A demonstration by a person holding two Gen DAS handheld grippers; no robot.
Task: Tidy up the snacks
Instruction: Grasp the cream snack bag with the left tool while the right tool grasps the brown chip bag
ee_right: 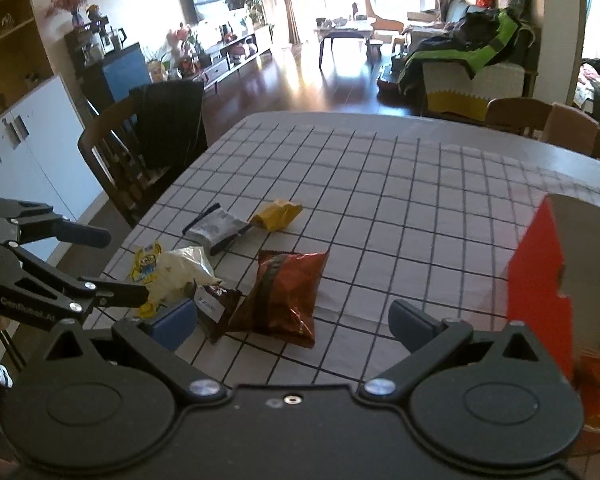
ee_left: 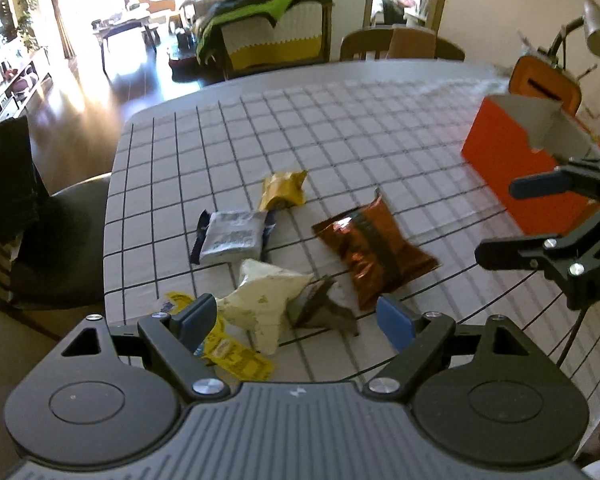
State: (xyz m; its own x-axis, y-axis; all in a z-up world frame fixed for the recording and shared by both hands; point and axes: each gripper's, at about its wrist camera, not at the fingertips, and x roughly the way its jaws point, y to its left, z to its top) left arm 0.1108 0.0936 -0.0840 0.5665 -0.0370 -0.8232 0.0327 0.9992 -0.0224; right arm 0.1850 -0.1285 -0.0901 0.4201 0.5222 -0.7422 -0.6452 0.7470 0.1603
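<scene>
Several snack packs lie on the checked tablecloth (ee_left: 340, 128): a copper-brown chip bag (ee_left: 374, 250), a silver pack (ee_left: 232, 236), a small gold pack (ee_left: 282, 190), a cream bag (ee_left: 264, 300), a dark brown pack (ee_left: 320, 308) and a yellow pack (ee_left: 228, 348). An orange box (ee_left: 520, 160) stands open at the right. My left gripper (ee_left: 300, 320) is open and empty, just above the cream and dark packs. My right gripper (ee_right: 296, 320) is open and empty above the chip bag (ee_right: 284, 292), beside the orange box (ee_right: 540, 280).
Wooden chairs stand at the table's far side (ee_left: 380, 44) and left side (ee_right: 140, 148). A desk lamp (ee_left: 596, 28) stands behind the box. The table edge runs close on the left (ee_left: 112, 240). The right gripper shows in the left wrist view (ee_left: 496, 218).
</scene>
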